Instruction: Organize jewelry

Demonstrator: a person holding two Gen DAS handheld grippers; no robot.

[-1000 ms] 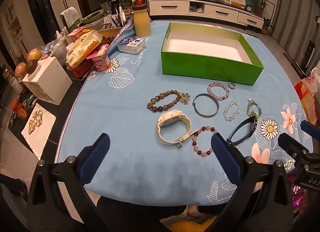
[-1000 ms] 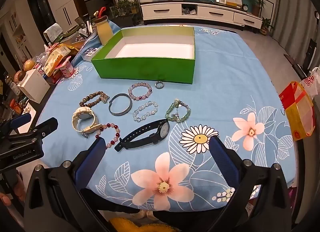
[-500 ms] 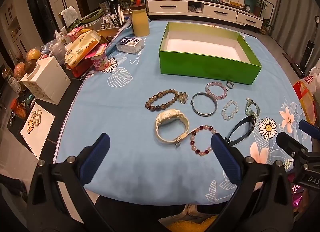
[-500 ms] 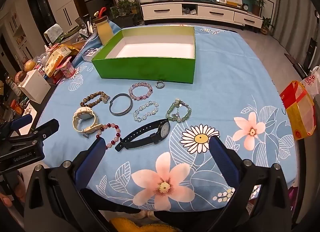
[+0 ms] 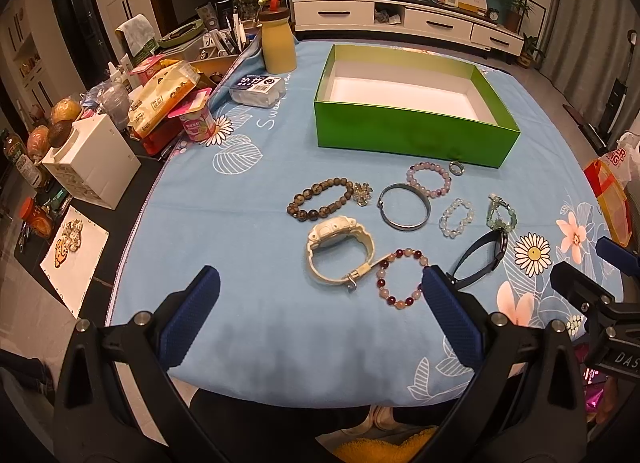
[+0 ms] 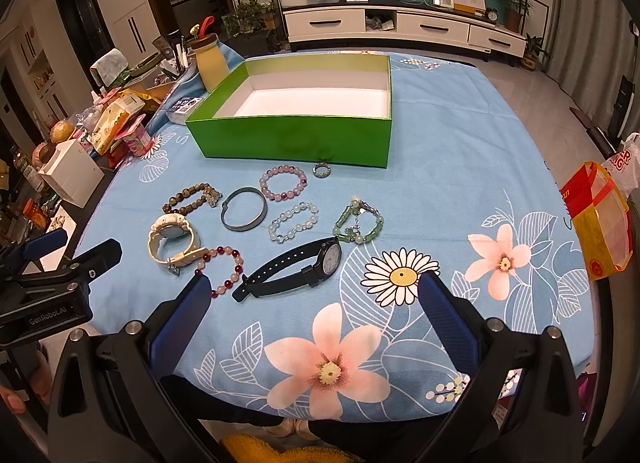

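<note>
An empty green box (image 5: 408, 135) (image 6: 296, 139) stands at the back of the blue floral cloth. In front of it lie a white watch (image 5: 340, 249) (image 6: 172, 239), a black watch (image 6: 296, 273) (image 5: 482, 259), a brown bead bracelet (image 5: 320, 199), a metal bangle (image 5: 404, 211) (image 6: 244, 209), a pink bracelet (image 6: 283, 182), a clear bracelet (image 6: 294, 222), a green bracelet (image 6: 359, 222), a red-and-pink bracelet (image 5: 400, 277) and a small ring (image 6: 321, 169). My left gripper (image 5: 320, 311) is open and empty near the front edge. My right gripper (image 6: 314, 313) is open and empty, just short of the black watch.
A yellow bottle (image 5: 278, 45), a small plastic case (image 5: 258, 89), snack packs (image 5: 164, 97) and a white box (image 5: 90, 159) crowd the left side. A red-and-yellow bag (image 6: 596, 219) hangs off the right edge.
Both grippers have eased back and up a little, so the jewelry sits slightly farther from them. Nothing on the cloth has moved.
</note>
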